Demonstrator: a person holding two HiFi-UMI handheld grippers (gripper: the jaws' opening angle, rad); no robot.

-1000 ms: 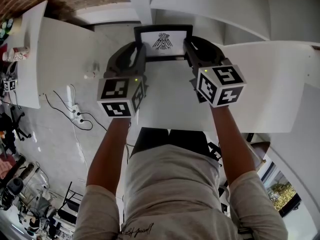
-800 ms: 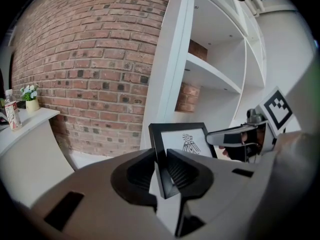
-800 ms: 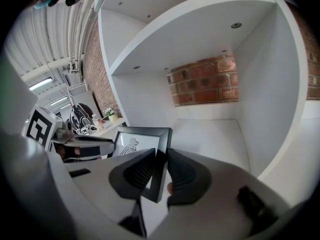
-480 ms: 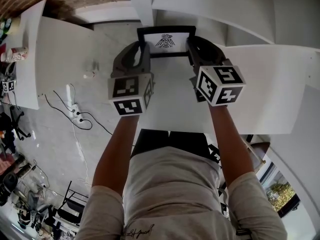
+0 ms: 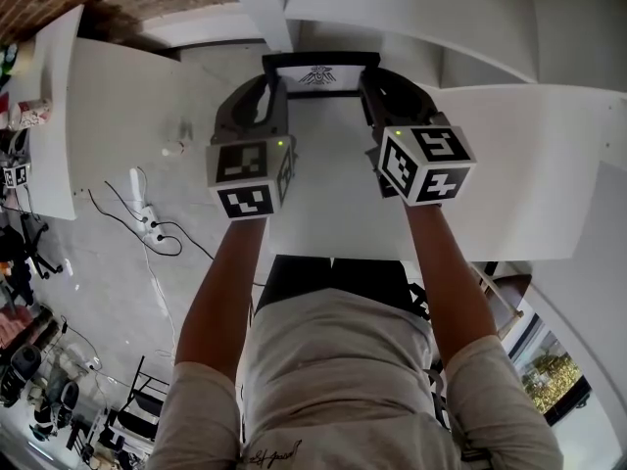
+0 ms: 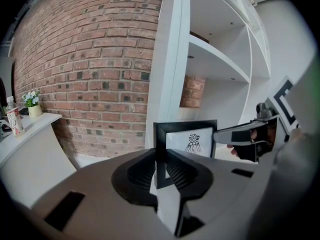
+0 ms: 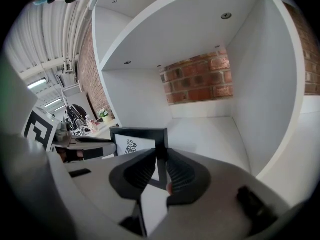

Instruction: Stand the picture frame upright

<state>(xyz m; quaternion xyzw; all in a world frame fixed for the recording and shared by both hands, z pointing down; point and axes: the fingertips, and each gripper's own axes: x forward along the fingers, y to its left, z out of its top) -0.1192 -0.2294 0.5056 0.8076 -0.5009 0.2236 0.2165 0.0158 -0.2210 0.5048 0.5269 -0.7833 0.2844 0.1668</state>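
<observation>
The black picture frame point(image 5: 318, 60) with a bird drawing on white stands nearly upright on the white table point(image 5: 333, 204), in front of the shelf unit. My left gripper point(image 5: 275, 88) has the frame's left side bar between its jaws, which are closing on it; the pads touch the bar. My right gripper point(image 5: 369, 86) is shut on the right side bar. In the left gripper view the frame point(image 6: 190, 142) rises past my left gripper point(image 6: 161, 156), and the right gripper point(image 6: 246, 134) shows beyond it. In the right gripper view the frame point(image 7: 134, 145) sits in my right gripper point(image 7: 161, 160).
A white shelf unit point(image 7: 200, 74) with open compartments stands just behind the frame, against a brick wall point(image 6: 100, 69). A power strip with cables point(image 5: 147, 218) lies on the floor at the left. A side counter point(image 6: 30, 129) carries a bottle and flowers.
The frame has tipped up from leaning back to nearly upright and moved a little away from me. Both grippers went with it, and the left one shifted slightly right.
</observation>
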